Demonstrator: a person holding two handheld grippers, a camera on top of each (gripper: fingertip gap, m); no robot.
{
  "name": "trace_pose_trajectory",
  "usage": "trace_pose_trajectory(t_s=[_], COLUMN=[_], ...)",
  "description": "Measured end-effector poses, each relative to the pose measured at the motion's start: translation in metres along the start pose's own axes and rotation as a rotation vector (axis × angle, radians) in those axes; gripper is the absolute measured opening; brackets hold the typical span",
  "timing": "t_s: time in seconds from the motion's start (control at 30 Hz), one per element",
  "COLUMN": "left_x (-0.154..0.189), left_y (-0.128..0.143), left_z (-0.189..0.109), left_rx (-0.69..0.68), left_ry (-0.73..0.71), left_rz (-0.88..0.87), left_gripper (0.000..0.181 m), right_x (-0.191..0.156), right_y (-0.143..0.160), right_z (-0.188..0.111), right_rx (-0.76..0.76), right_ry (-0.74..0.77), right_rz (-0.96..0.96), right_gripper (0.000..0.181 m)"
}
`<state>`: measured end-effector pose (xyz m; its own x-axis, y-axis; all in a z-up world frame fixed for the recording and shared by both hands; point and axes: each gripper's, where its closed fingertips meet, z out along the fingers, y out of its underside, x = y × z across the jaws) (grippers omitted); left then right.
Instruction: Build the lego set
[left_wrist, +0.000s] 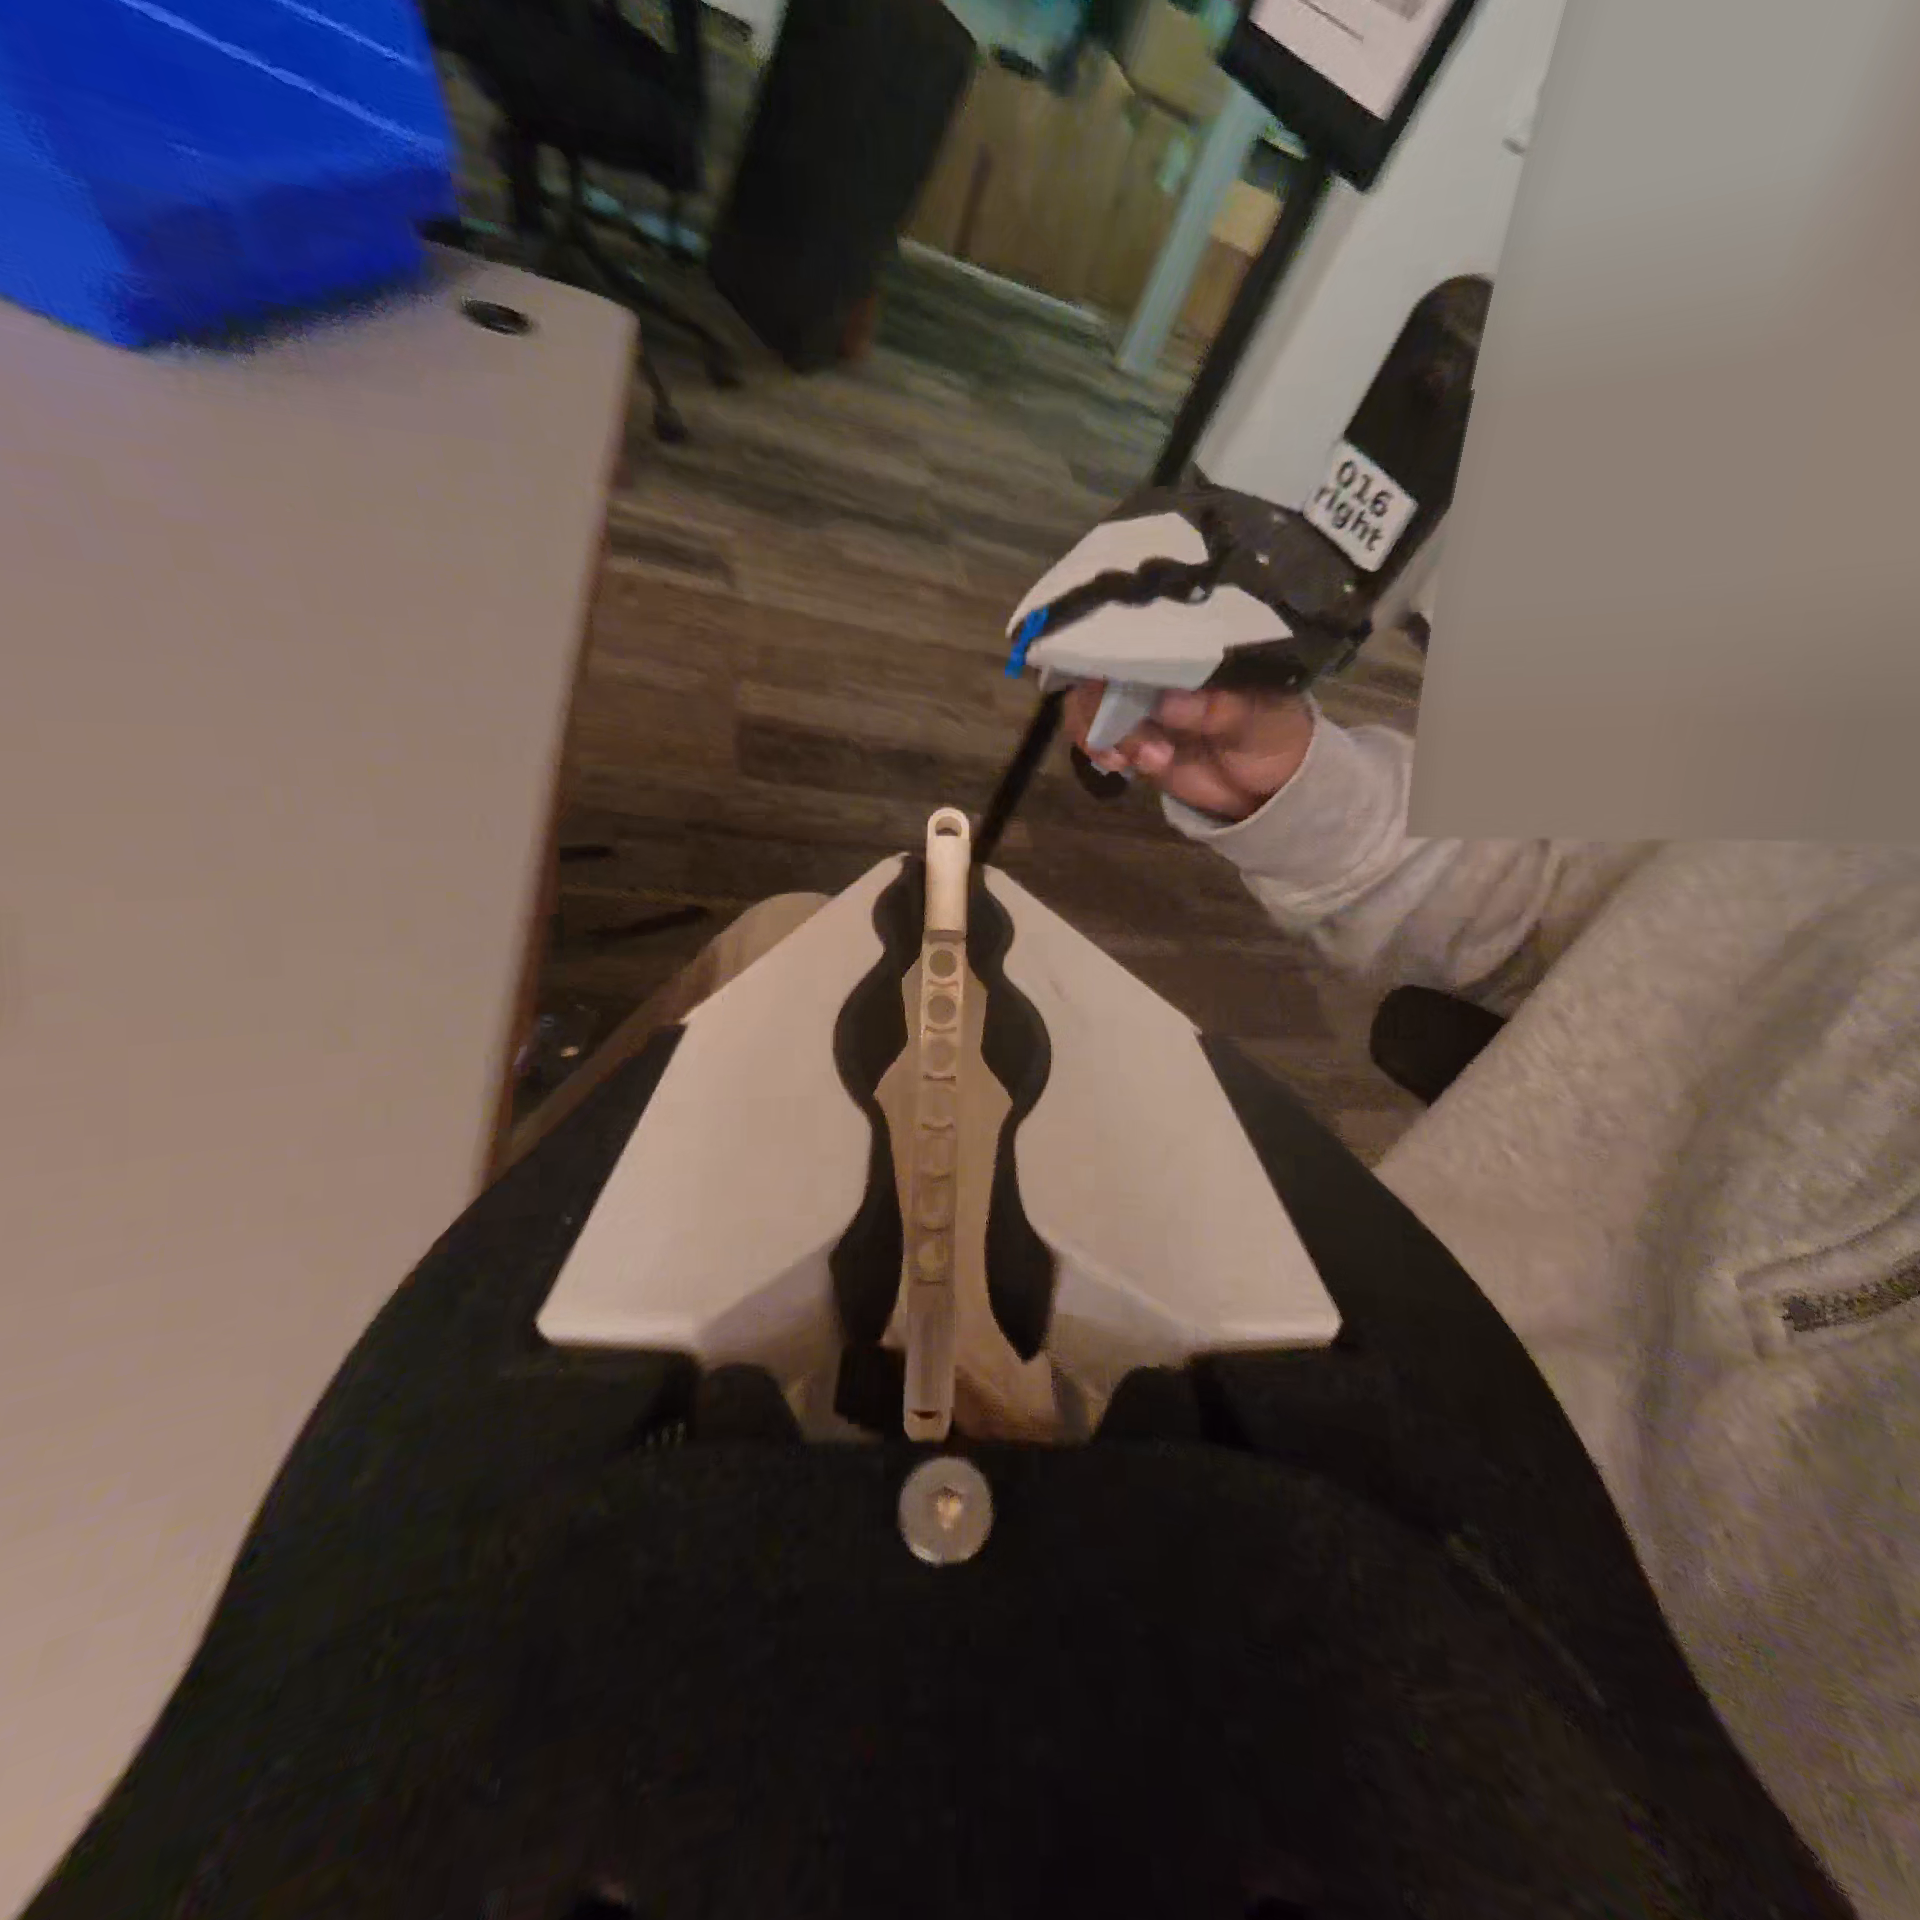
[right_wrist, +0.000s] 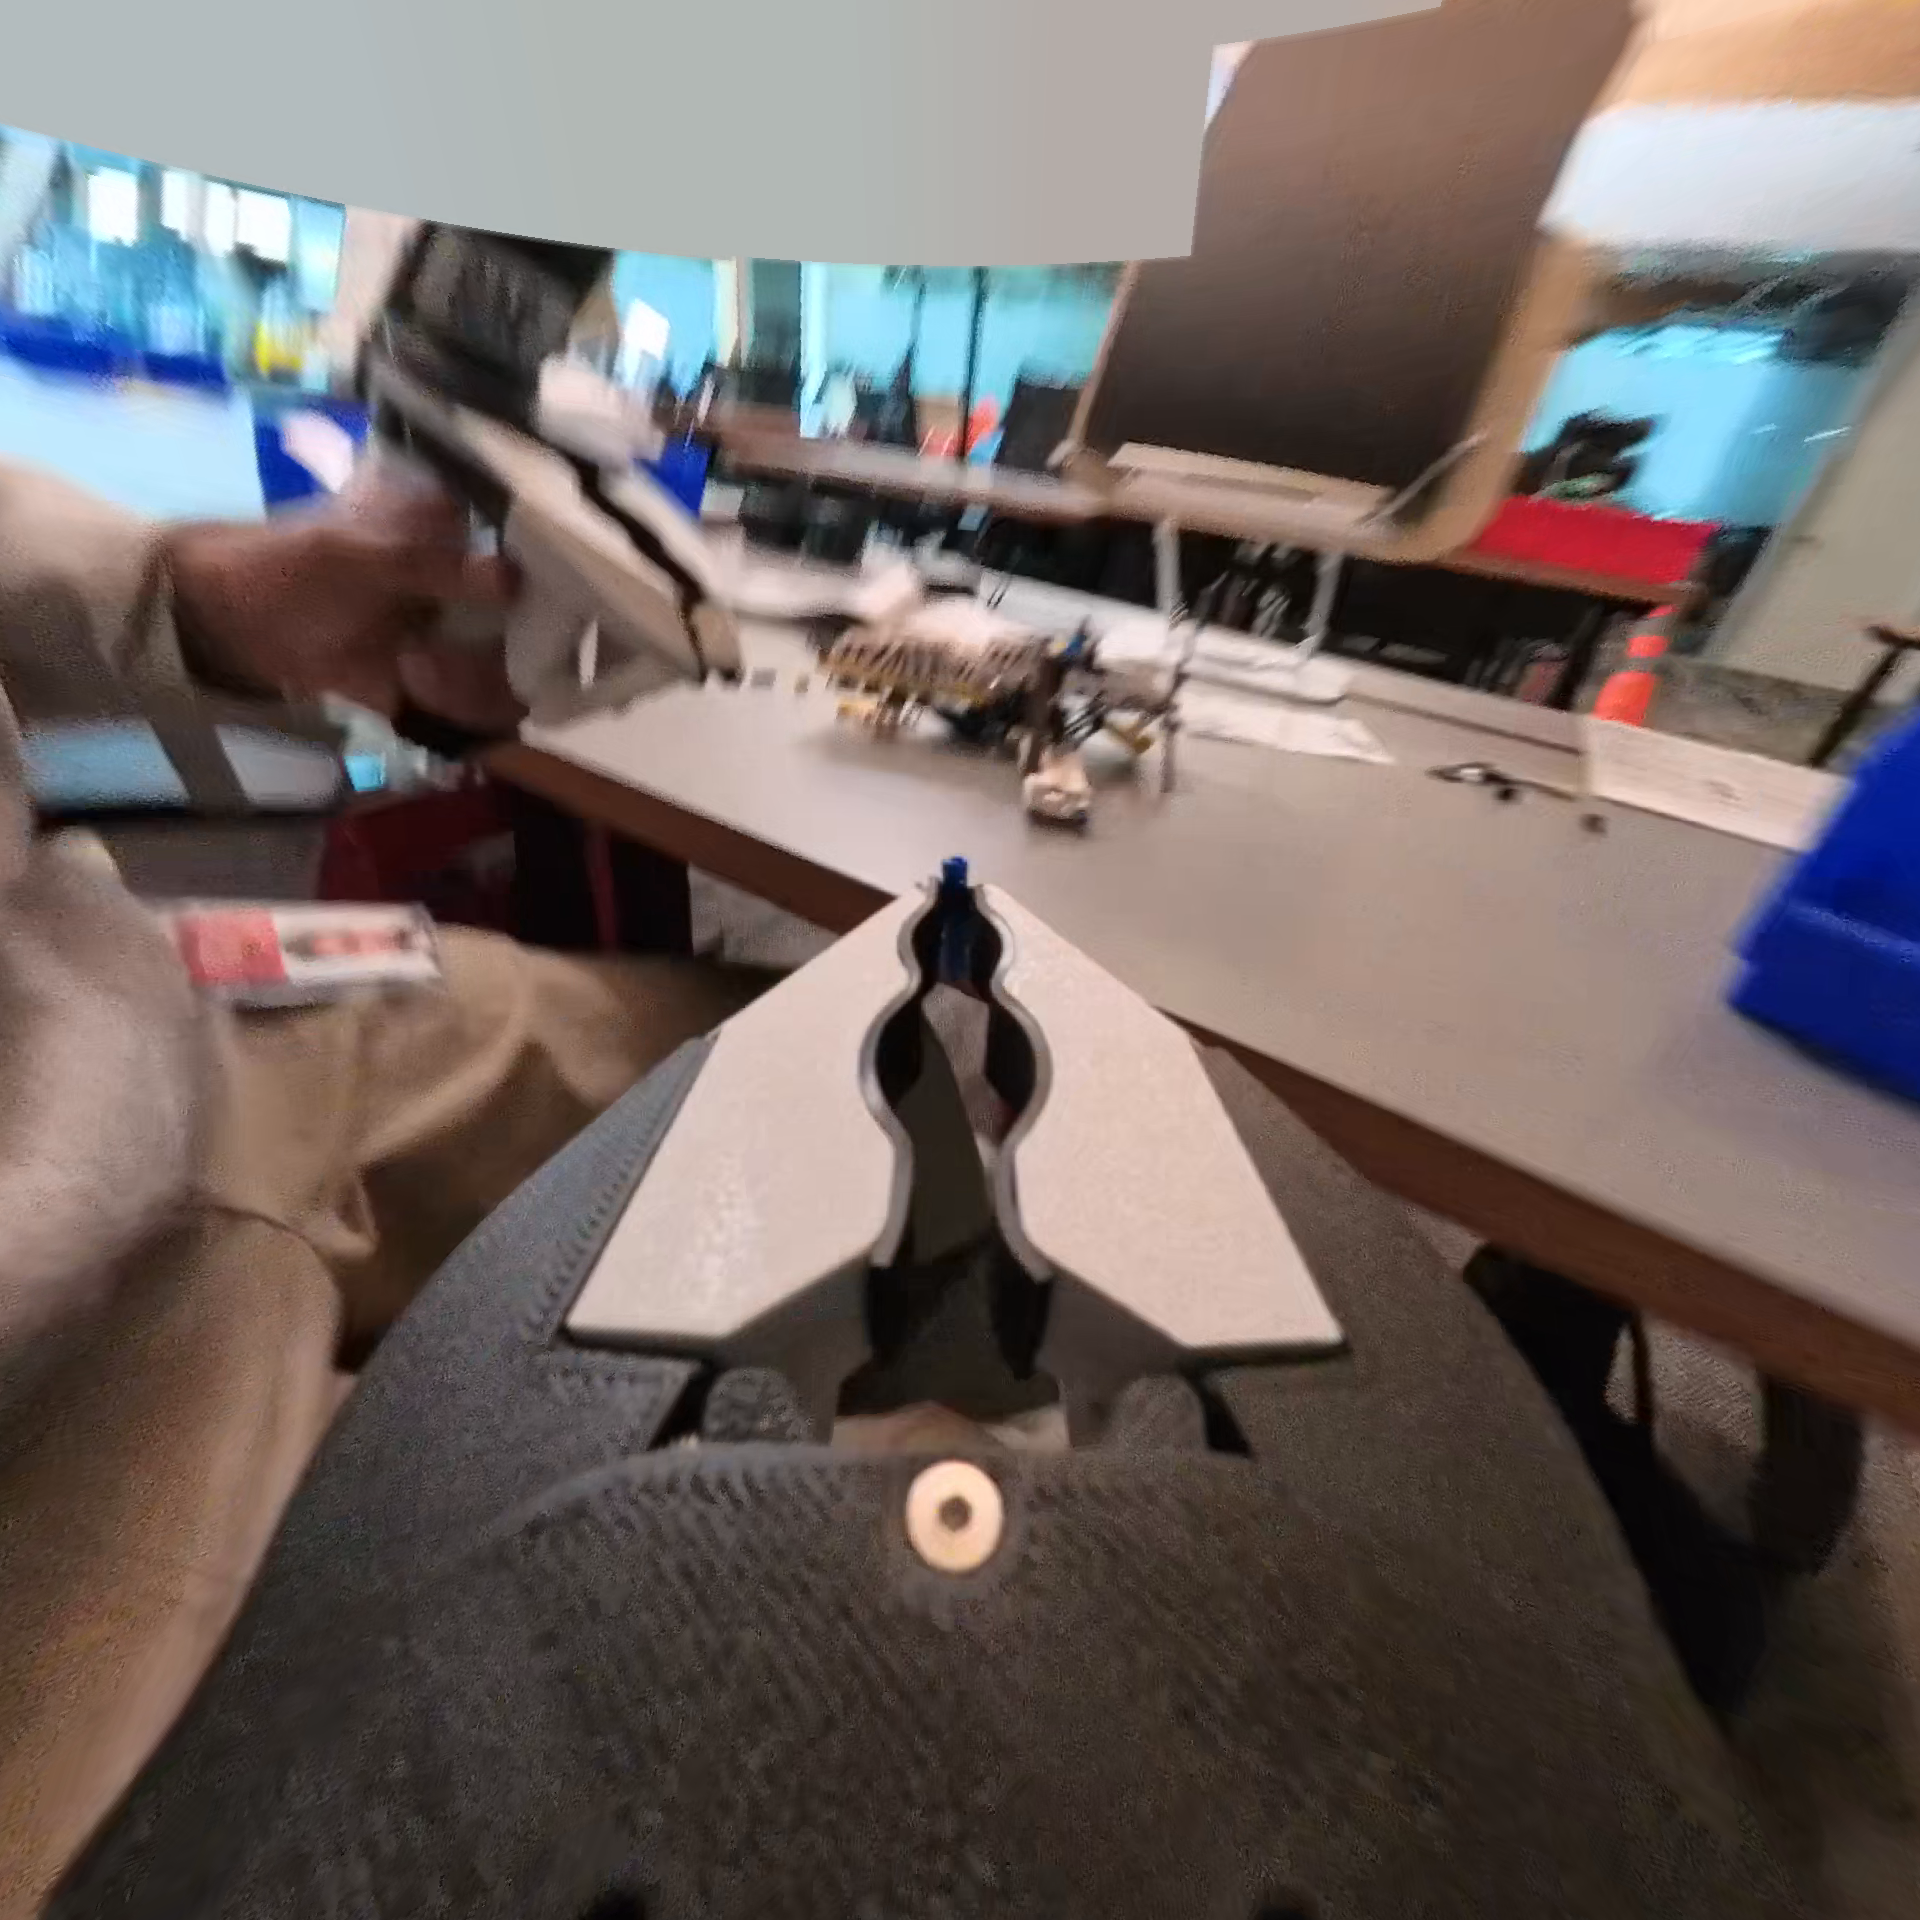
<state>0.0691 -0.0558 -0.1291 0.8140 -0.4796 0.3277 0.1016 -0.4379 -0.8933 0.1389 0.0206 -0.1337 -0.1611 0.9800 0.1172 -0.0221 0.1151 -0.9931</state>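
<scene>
**Left wrist view: both grippers hold a lego part, off the table**

In the left wrist view, the left gripper (left_wrist: 948, 883) is clenched on a long white lego beam (left_wrist: 940, 1091). The beam lies along the gap between the two fingers, and its rounded end with a hole sticks out past the tips. Below the gripper are the person's knees and the carpet floor (left_wrist: 831, 582). On the left is the edge of a grey table (left_wrist: 260, 727), and a blue bin (left_wrist: 197, 156) stands on it. Farther, on the right, a hand (left_wrist: 1210, 743) in a light sleeve holds the right gripper (left_wrist: 1029, 644), which has a small blue pin (left_wrist: 1027, 644) at its tips.

In the right wrist view, the right gripper (right_wrist: 954, 914) is closed on the small blue pin (right_wrist: 954, 914), which stands upright between the fingertips. Just behind it is the table (right_wrist: 1351, 935). Farther on the table stands the partly built lego model (right_wrist: 997, 675), blurred, well apart from both grippers. The left gripper (right_wrist: 623, 551) shows at the upper left, also blurred. A blue bin (right_wrist: 1839, 935) is at the right edge.
</scene>
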Motion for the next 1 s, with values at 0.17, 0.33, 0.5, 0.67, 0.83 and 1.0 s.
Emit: trace_pose_trajectory(t_s=[0.17,0.33,0.5,0.67,0.83,1.0], left_x=[-0.070,-0.110,-0.128,-0.140,-0.138,-0.132], left_y=[0.016,0.037,0.037,0.035,0.023,0.016], left_z=[-0.065,-0.101,-0.113,-0.117,-0.119,-0.119], left_rx=[0.018,-0.075,-0.063,-0.021,0.034,0.043], left_ry=[-0.158,-0.246,-0.234,-0.227,-0.204,-0.205], left_rz=[-0.158,-0.241,-0.282,-0.313,-0.324,-0.274], left_gripper=[0.007,0.007,0.007,0.007,0.007,0.007], right_x=[-0.010,0.000,-0.005,0.005,0.015,0.003], right_y=[0.033,0.061,0.078,0.086,0.071,0.081], right_z=[0.121,0.191,0.217,0.218,0.206,0.203], right_rx=[-0.268,-0.434,-0.492,-0.553,-0.556,-0.620], right_ry=[-0.181,-0.349,-0.504,-0.477,-0.317,-0.269], right_rz=[-0.328,-0.462,-0.506,-0.474,-0.230,0.236], right_gripper=[0.002,0.002,0.003,0.016,0.018,0.015])
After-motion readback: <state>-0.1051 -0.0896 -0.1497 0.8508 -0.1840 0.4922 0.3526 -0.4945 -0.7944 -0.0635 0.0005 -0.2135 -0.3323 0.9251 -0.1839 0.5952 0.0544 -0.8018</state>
